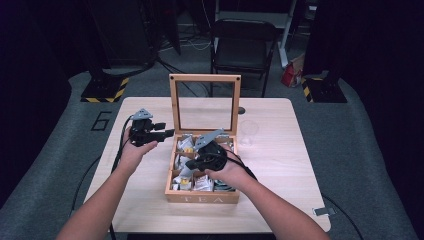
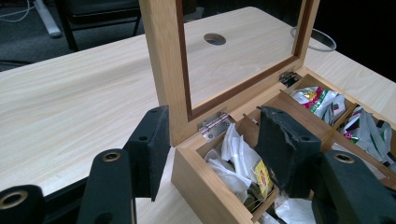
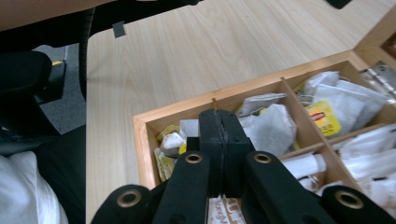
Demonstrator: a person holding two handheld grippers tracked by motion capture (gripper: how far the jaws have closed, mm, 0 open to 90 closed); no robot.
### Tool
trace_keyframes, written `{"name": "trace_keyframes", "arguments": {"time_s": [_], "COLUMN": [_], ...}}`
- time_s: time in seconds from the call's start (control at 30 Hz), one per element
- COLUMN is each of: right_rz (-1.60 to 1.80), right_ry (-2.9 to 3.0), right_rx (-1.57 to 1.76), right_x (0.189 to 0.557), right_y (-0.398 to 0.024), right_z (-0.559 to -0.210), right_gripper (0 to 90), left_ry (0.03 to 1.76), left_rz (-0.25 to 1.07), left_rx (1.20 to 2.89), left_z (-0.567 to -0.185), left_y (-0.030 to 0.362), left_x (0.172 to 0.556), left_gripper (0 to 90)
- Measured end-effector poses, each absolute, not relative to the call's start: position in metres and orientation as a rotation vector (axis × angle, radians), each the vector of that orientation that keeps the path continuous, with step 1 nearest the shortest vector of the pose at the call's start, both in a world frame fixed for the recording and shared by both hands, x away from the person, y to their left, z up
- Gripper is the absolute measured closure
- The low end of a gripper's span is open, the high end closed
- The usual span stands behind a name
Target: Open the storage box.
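Work in hand: taking a tea bag out of the light wooden tea box with hinged glass-pane lid [image 1: 202, 197].
Landmark: all places below are given relative to the tea box.
Done so far: the lid [image 1: 205, 102] stands upright at the box's far edge, so the compartments are exposed; the right gripper [image 1: 194, 163] is over the box's near-left compartments.
Left to do, as judged: no tea bag is visibly clamped, so a pick and a lift-out appear to remain.
Right gripper jaws: closed pad to pad in the right gripper view [image 3: 219, 135]; whether a thin tag or string is pinched between them cannot be told.
Left gripper [image 1: 167, 132]: at the box's far-left corner, beside the lid hinge.
Left gripper jaws: parted about halfway, 1 pad outside the box wall and 1 inside, straddling the corner [image 2: 187, 163]; contact with the wood cannot be told.
Tea bags [image 3: 271, 126]: white paper sachets, crumpled and soft, some with yellow labels [image 3: 322, 117]; they lie loose in the compartments.
Box material: pale, smooth wood with thin dividers [image 3: 294, 114]; the letters TEA are on the front wall.
Lid material: wooden frame with darker inner trim, clear pane, 2 small metal hinges [image 2: 214, 125].
Table [image 1: 280, 165]: pale wood-grain top, flat and matt, under the box.
Clear plastic cup [image 1: 248, 131]: just right of the box's far-right corner, standing upright.
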State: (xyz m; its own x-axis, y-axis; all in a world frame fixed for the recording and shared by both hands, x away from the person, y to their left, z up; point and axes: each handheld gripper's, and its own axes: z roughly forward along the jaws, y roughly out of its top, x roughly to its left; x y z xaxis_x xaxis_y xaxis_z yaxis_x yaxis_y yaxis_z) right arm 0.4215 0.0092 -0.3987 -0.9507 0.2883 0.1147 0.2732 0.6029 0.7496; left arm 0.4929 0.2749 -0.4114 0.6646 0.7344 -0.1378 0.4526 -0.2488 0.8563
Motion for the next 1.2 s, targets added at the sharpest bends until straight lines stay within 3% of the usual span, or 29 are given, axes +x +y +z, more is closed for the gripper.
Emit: {"name": "trace_keyframes", "arguments": {"time_s": [0.77, 1.2], "right_rz": [1.363, 1.356], "right_ry": [2.696, 2.650], "right_rx": [0.573, 0.612], "right_x": [0.430, 0.439], "right_y": [-0.019, -0.035], "right_z": [-0.358, -0.354], "right_gripper": [90.0, 90.0], "left_ry": [0.943, 0.944], "left_rz": [0.364, 0.362], "left_rx": [1.883, 1.884], "left_z": [-0.408, -0.408], "left_y": [0.276, 0.277], "left_x": [0.492, 0.492], "left_gripper": [44.1, 44.1]}}
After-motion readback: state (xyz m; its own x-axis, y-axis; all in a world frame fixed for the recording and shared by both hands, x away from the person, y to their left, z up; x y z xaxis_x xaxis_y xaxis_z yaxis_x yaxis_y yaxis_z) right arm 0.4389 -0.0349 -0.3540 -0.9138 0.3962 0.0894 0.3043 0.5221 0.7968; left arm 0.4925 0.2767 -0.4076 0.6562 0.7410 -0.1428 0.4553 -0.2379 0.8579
